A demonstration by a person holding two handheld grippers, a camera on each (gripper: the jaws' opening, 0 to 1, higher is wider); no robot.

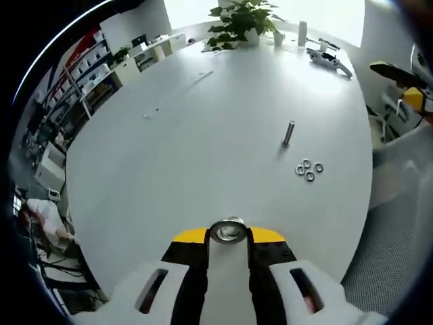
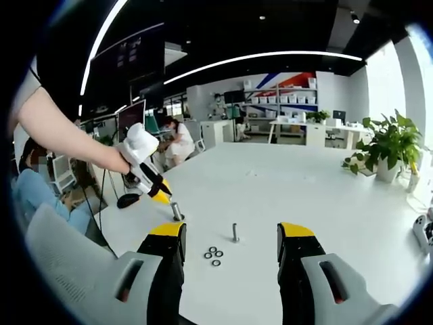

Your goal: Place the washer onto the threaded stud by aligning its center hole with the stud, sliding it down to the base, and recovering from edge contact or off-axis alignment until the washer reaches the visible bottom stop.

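Stud upright on the table, washers beside it, my tongs both off them.

I see the threaded stud (image 1: 289,133) standing near vertical on the white table (image 1: 203,149), long axis pointing up, four washers (image 1: 308,168) clustered at its 5 o'clock. My left tongs (image 1: 229,232) are pressed together on a short metal cylinder (image 1: 229,230); my right tongs (image 2: 230,240) are spread wide with nothing between them, stud at their 12 o'clock.

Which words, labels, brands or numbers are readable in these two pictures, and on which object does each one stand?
No text can be read in either view.
Shelf boxes at the far wall: any labels are too small and blurred.
Threaded stud, washers, both grippers: no marking visible.
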